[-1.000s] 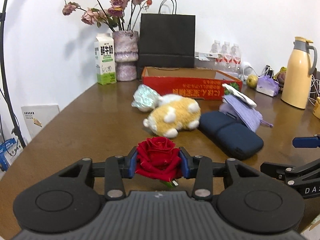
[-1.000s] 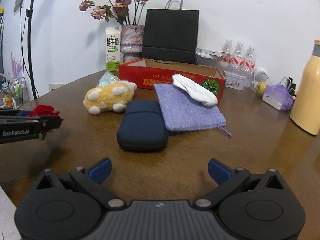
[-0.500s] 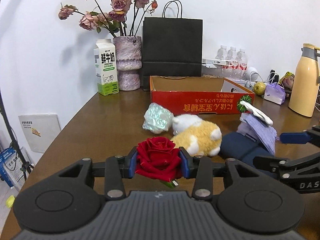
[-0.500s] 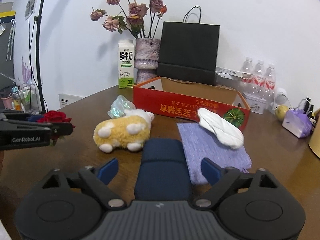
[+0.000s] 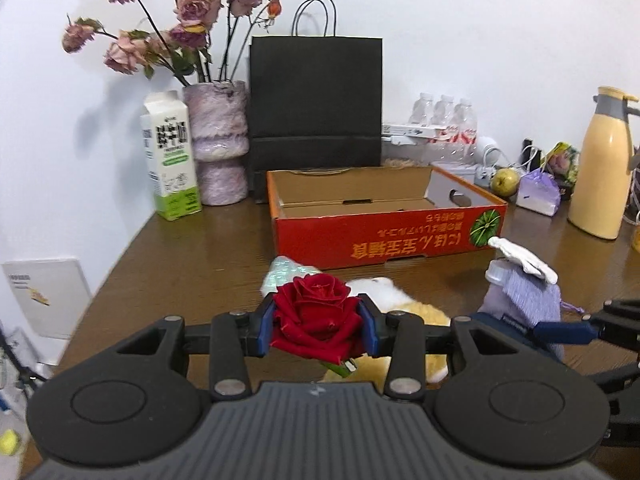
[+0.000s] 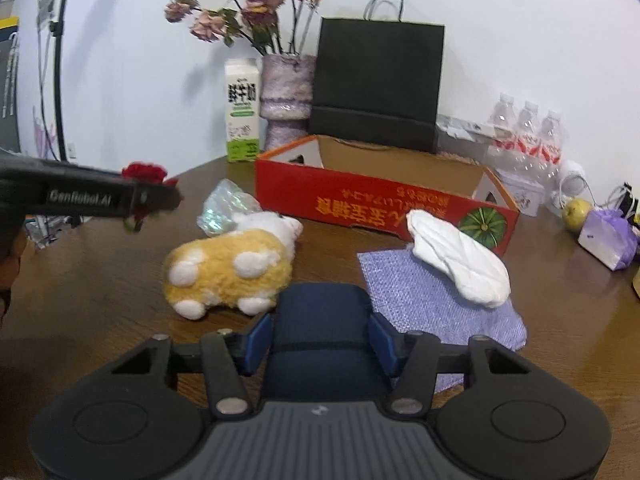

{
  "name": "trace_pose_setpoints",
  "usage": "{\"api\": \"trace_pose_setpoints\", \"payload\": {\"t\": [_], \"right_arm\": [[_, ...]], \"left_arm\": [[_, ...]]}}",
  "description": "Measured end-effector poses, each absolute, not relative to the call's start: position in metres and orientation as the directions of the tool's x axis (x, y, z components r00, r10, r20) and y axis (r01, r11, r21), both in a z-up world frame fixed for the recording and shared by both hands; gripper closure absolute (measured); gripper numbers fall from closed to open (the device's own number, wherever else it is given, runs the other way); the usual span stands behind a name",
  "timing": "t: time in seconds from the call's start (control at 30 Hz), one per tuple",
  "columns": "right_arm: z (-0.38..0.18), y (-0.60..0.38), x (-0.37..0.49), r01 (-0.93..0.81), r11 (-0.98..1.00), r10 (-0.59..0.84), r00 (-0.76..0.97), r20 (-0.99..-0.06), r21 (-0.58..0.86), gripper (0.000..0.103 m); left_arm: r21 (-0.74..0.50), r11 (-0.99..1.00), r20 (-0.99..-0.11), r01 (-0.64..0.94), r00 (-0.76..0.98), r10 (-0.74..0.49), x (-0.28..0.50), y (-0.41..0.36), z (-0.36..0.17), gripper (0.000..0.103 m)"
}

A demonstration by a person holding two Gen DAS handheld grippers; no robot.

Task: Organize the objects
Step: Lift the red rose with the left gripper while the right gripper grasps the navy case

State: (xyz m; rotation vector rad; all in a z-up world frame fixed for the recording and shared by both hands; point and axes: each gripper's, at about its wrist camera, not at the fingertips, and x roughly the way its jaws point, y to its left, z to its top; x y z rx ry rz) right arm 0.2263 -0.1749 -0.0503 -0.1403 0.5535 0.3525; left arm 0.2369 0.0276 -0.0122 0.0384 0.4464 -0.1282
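At the bottom centre of the left wrist view, the left gripper (image 5: 318,322) has its jaws clamped on the bloom of a red rose (image 5: 316,316), held above the brown desk (image 5: 192,264).

At the bottom centre of the right wrist view, the right gripper (image 6: 320,338) straddles a dark blue case (image 6: 320,320) lying on the desk. Its jaws are closing; the blue pads sit right at the case's sides, but whether they press yet cannot be told.

Just beyond, left of centre, lies a yellow and white plush toy (image 6: 232,268), with a shiny plastic wrapper (image 6: 224,210) behind it. Right of centre, a purple pouch (image 6: 432,300) carries a white glove (image 6: 460,264).

Farther back, mid-frame, stands an open, empty-looking red cardboard box (image 5: 384,236). Behind it, upper left, a vase of dried roses (image 5: 216,140) stands by the wall.

The step in hand appears to be gathering items: rose secured, case being gripped. Next, the right jaws likely need to finish closing before lifting, and both items probably travel forward to the box.
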Motion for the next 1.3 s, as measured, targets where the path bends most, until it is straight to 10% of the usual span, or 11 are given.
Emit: {"api": "trace_pose_setpoints", "payload": {"t": [0.6,1.3], "right_arm": [[-0.049,-0.174,0.227,-0.330,0.943,0.240,0.774,-0.585,-0.050,0.049],[-0.061,-0.159,0.258,-0.363,0.930,0.221,0.682,-0.697,-0.060,0.024]], "left_arm": [[-0.048,0.990,-0.436,0.136,0.889,-0.143,0.233,0.046,-0.024,0.062],[-0.068,0.989,-0.407,0.130,0.902,-0.147,0.226,0.054,-0.019,0.062]]}}
